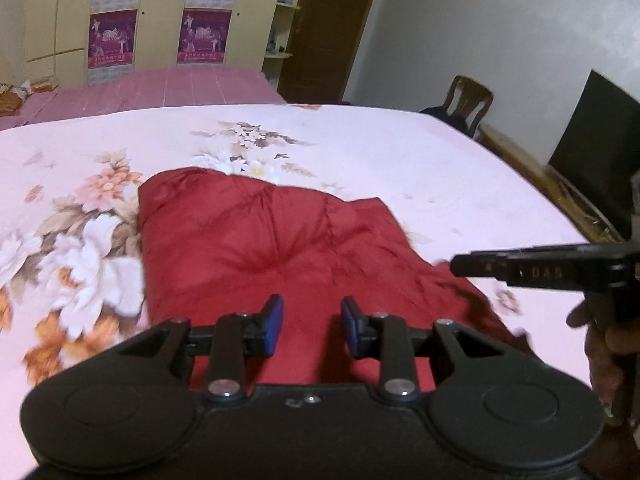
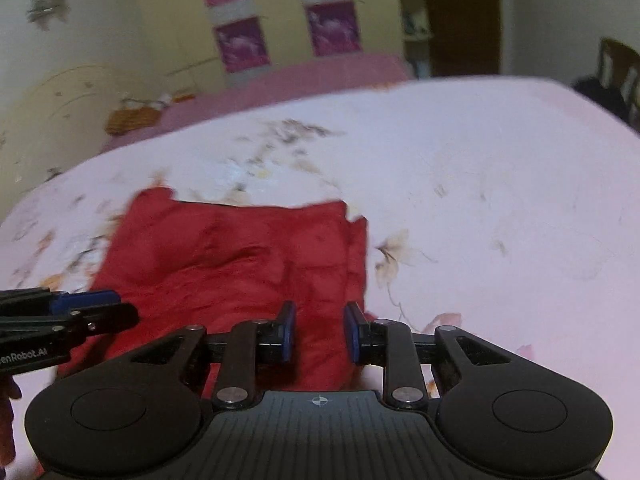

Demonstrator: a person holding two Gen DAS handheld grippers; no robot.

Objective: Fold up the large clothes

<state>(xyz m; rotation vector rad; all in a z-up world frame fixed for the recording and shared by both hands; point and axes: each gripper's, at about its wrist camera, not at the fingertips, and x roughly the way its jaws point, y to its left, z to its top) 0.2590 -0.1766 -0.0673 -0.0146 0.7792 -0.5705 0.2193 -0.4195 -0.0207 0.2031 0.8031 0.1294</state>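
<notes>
Red padded garment (image 1: 256, 248) is lying partly folded on the floral bedsheet (image 1: 400, 152), while the left gripper (image 1: 312, 328) and right gripper (image 2: 320, 332) are hovering narrowly parted and empty above its near edge, so puffy layers may be springing apart.

The left gripper (image 1: 312, 326) is pointed forward and tilted downward, its blue pads (image 1: 274, 324) held partly apart with nothing pinched between them. The right gripper (image 2: 320, 332) is angled downward likewise, its jaws set at a similar narrow gap, empty. In the left wrist view the right gripper is seen at the right edge, gripped by a hand (image 1: 600, 344). In the right wrist view the left gripper is seen at the left edge.
</notes>
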